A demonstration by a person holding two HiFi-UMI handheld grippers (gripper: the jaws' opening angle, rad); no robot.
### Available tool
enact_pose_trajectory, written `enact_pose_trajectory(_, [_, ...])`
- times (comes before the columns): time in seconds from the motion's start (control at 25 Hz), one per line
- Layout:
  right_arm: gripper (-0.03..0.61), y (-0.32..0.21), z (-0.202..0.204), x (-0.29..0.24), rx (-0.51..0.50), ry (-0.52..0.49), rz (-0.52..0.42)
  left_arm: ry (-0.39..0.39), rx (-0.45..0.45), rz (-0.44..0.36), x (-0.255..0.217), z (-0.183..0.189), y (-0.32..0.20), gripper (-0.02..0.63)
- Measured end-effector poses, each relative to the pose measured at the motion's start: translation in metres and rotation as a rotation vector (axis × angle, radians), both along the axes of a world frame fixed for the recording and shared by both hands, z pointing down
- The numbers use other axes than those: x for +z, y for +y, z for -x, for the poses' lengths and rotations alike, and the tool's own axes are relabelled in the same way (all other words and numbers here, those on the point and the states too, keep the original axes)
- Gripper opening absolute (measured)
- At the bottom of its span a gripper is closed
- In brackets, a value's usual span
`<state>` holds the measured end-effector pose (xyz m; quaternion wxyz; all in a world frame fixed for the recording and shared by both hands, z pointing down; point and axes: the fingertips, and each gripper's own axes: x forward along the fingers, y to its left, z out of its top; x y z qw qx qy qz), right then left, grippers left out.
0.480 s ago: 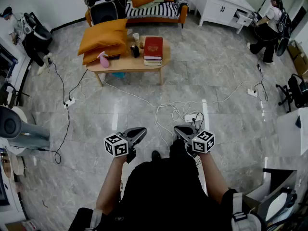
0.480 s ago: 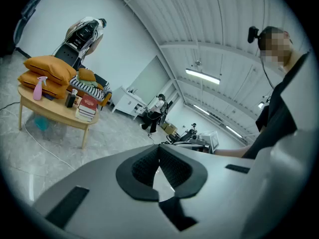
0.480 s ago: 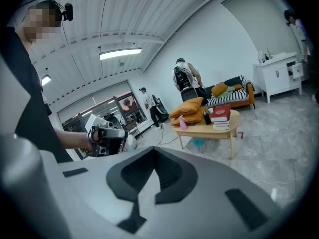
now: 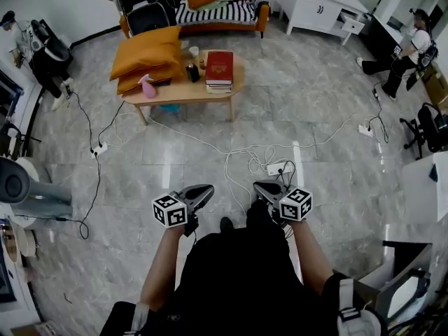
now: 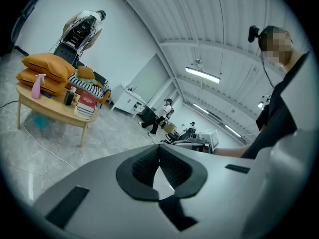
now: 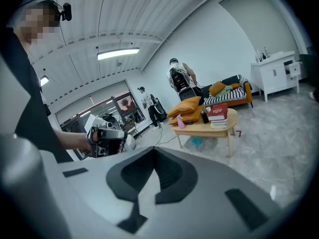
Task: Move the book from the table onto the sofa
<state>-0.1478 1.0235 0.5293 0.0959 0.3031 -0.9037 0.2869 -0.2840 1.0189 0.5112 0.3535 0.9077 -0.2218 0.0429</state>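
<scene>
A red book (image 4: 220, 66) lies on top of a small stack of books at the right end of the wooden table (image 4: 175, 92), far ahead of me. It also shows as a red book (image 5: 87, 101) and red book (image 6: 219, 110) in the two gripper views. Behind the table stands the orange sofa (image 4: 260, 14) with a striped cover. My left gripper (image 4: 202, 191) and right gripper (image 4: 263, 187) are held close to my body, both shut and empty, well short of the table.
Orange cushions (image 4: 145, 58), a pink spray bottle (image 4: 148, 87), a cup and a dark bottle share the table. White cables and a power strip (image 4: 275, 168) lie on the tiled floor between me and the table. A white cabinet (image 4: 323, 9) stands at back right, a person (image 4: 409, 51) beside it.
The table and sofa sit slightly higher and further left in the head view. The person at the far right has shifted right. Both grippers keep their place.
</scene>
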Motion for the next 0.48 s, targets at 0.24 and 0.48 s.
enact_pose_trajectory(0.24, [0.006, -0.0004, -0.0023, 0.0043, -0.003, 0.008, 0.005, -0.005, 0.004, 0.010, 0.0038, -0.0029, 0.0000, 0.011])
enact_pose_trajectory(0.48, [0.006, -0.0063, -0.0080, 0.0026, -0.003, 0.010, 0.017, 0.017, 0.016, 0.025, 0.0012, -0.0081, -0.0015, 0.011])
